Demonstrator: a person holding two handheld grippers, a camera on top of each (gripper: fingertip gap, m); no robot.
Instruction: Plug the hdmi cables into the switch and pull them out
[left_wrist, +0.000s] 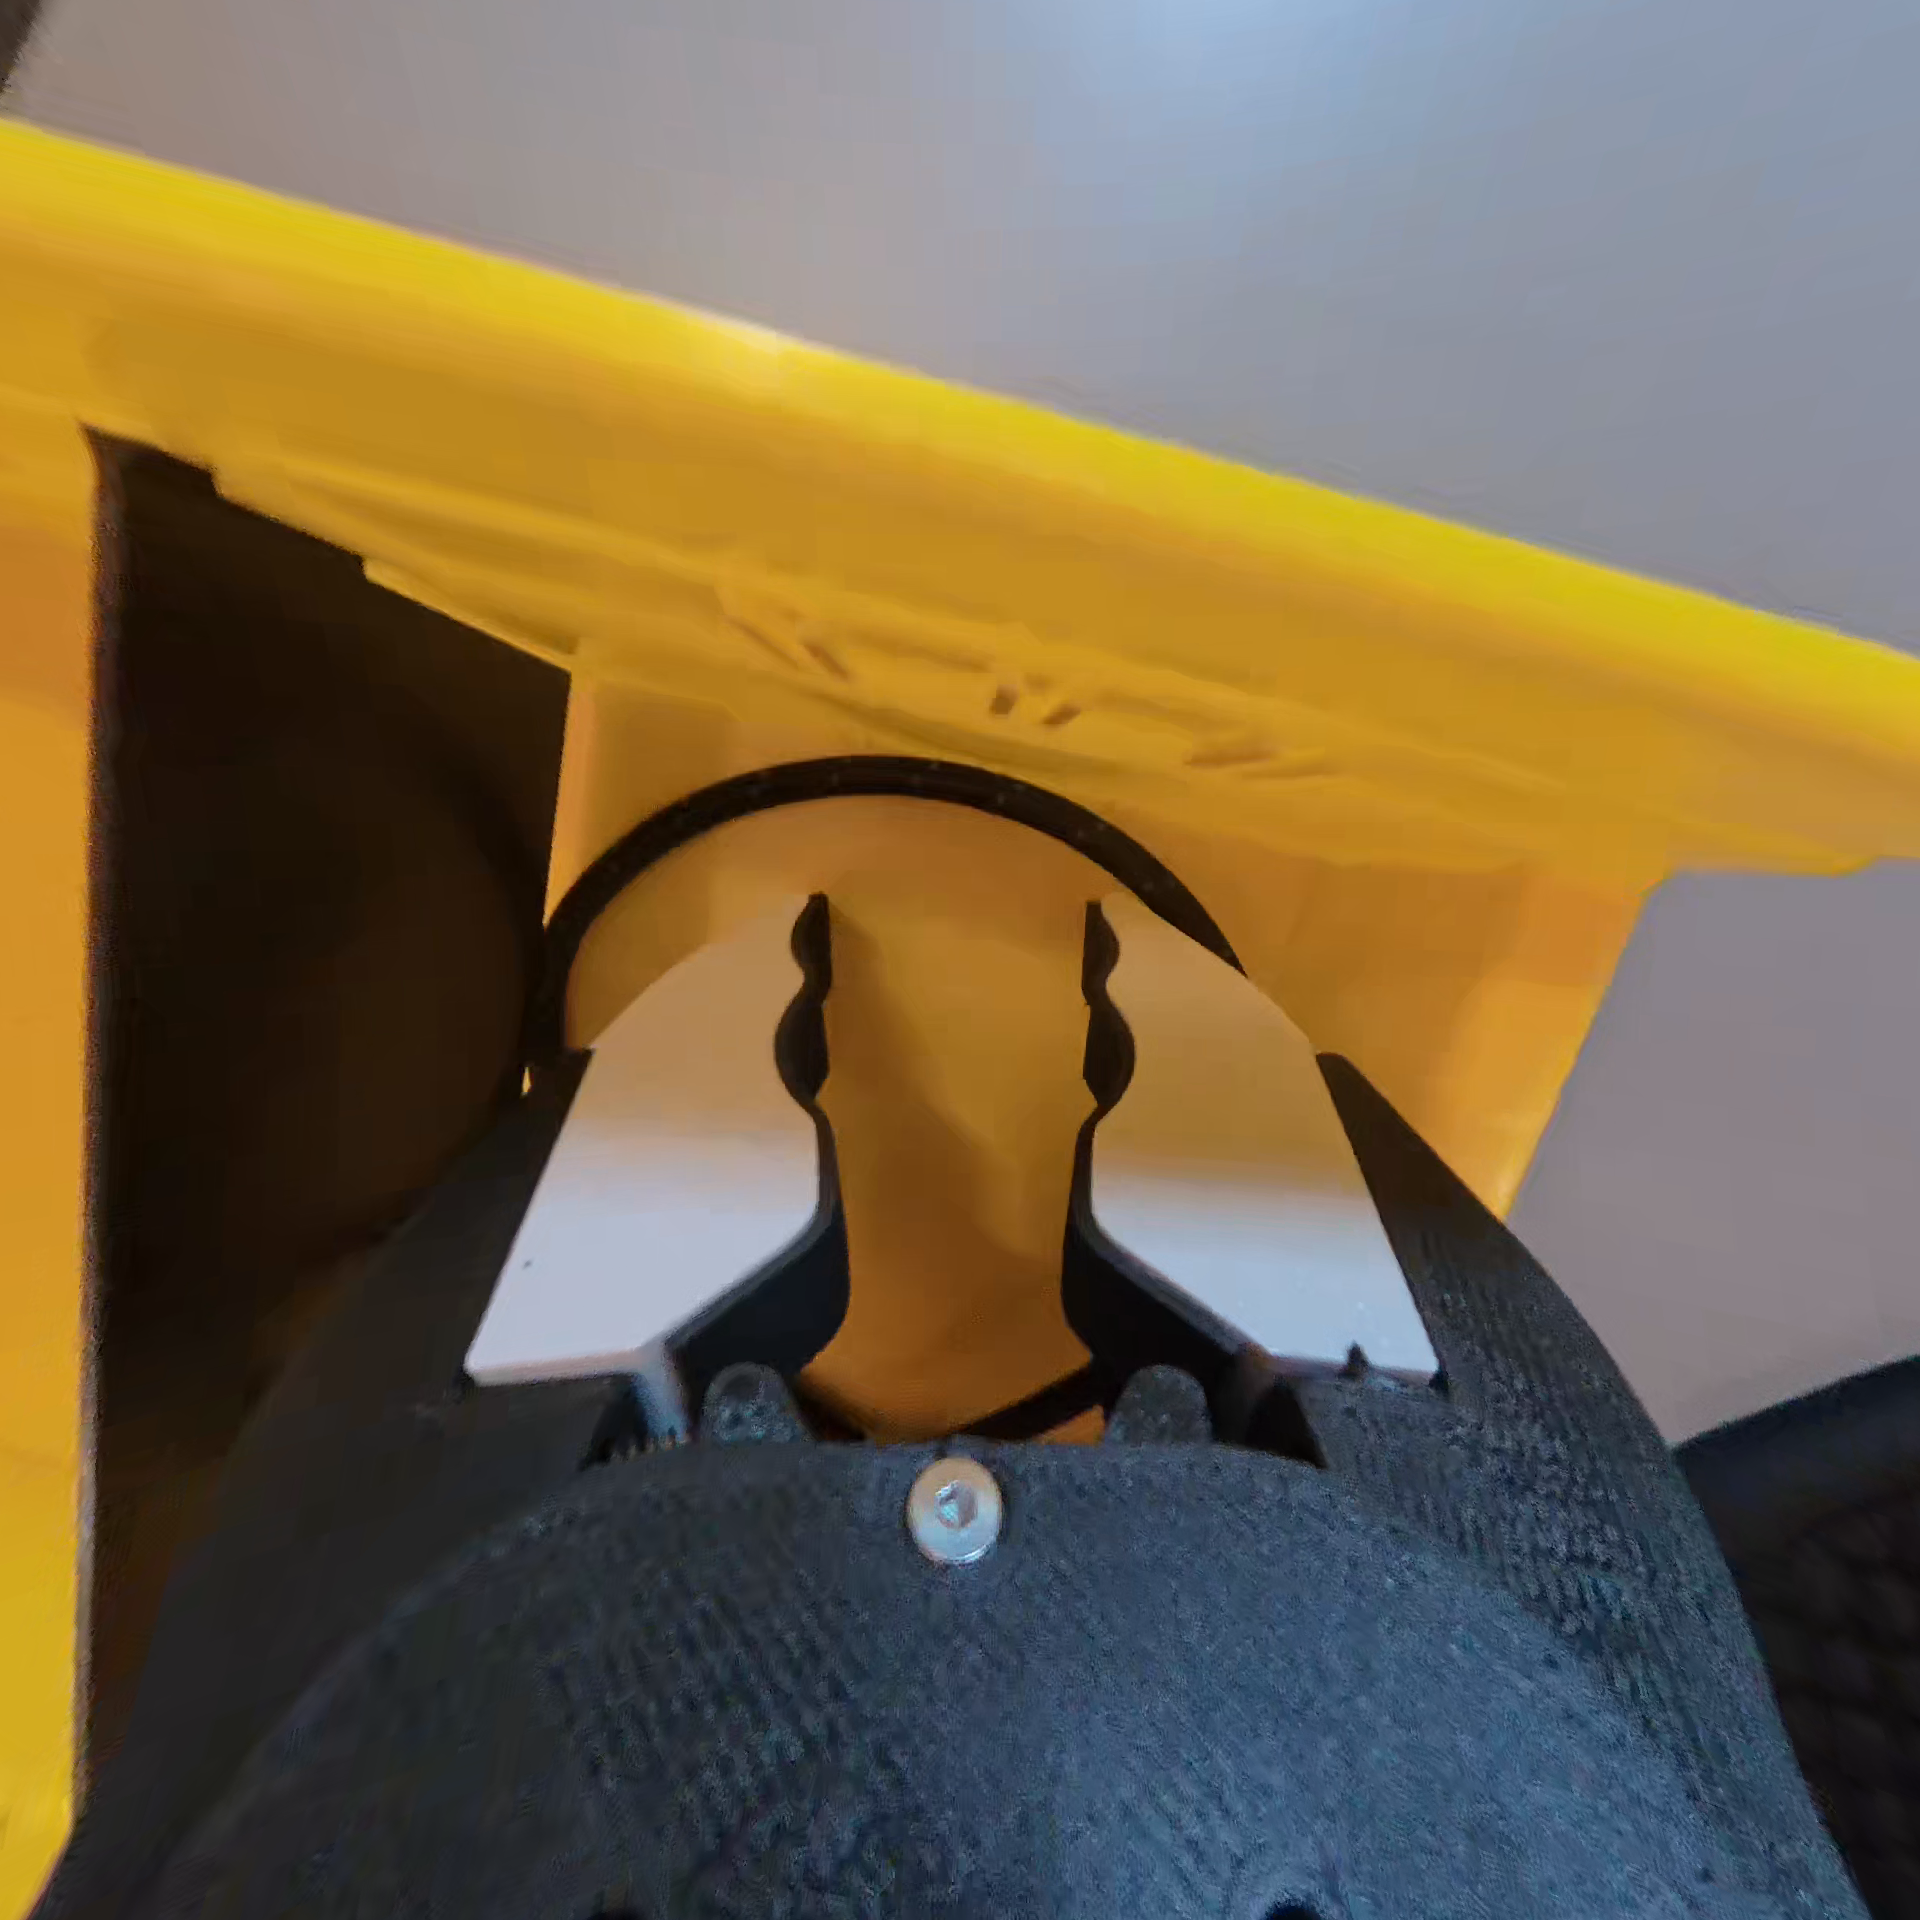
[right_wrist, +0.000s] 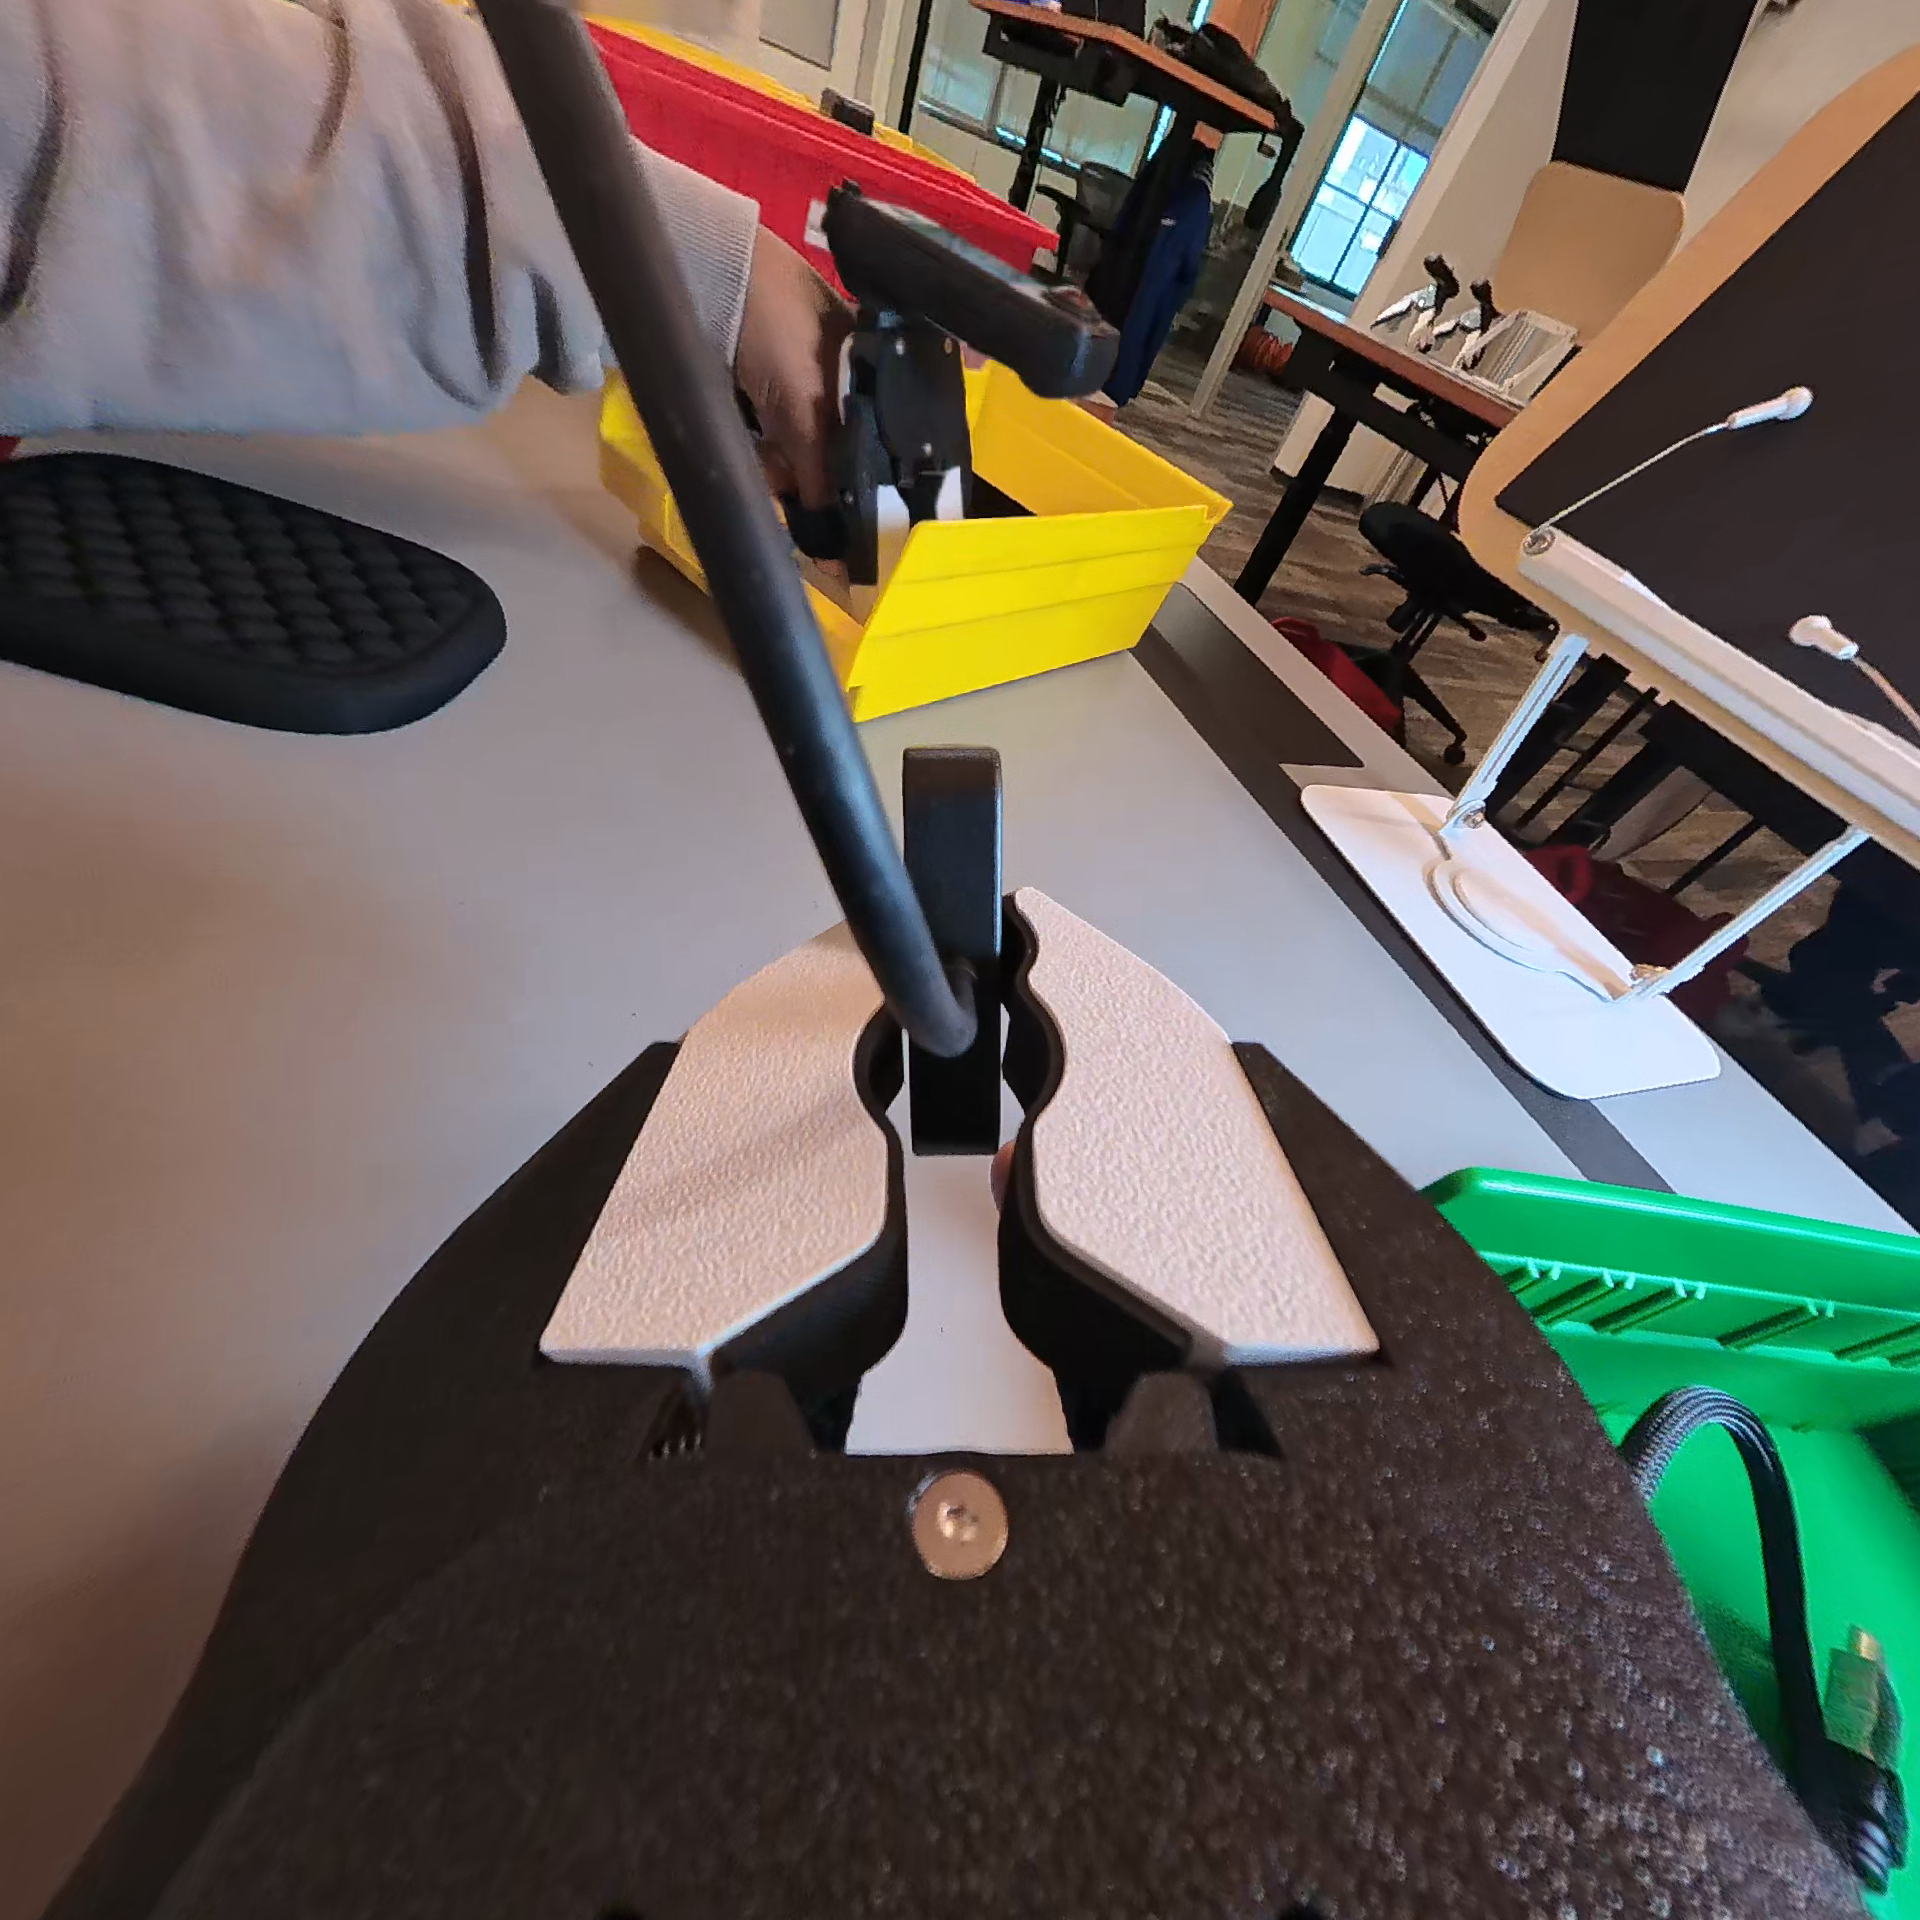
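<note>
Pinching a black HDMI plug (right_wrist: 951, 935) between pressed-together fingers, the right gripper (right_wrist: 1006, 997) holds it above the grey table (right_wrist: 312, 987), its cable (right_wrist: 707, 436) rising far-left. No switch shows, so plugging looks not yet done. The left gripper (left_wrist: 951, 997), jaws spread and empty, reaches into the far yellow bin (left_wrist: 935, 499); a second cable (right_wrist: 1839, 1704) lies in the green bin (right_wrist: 1683, 1278), near right.

Glossy yellow plastic bin (right_wrist: 1018, 592); matt rubbery black cable (right_wrist: 727, 520).
</note>
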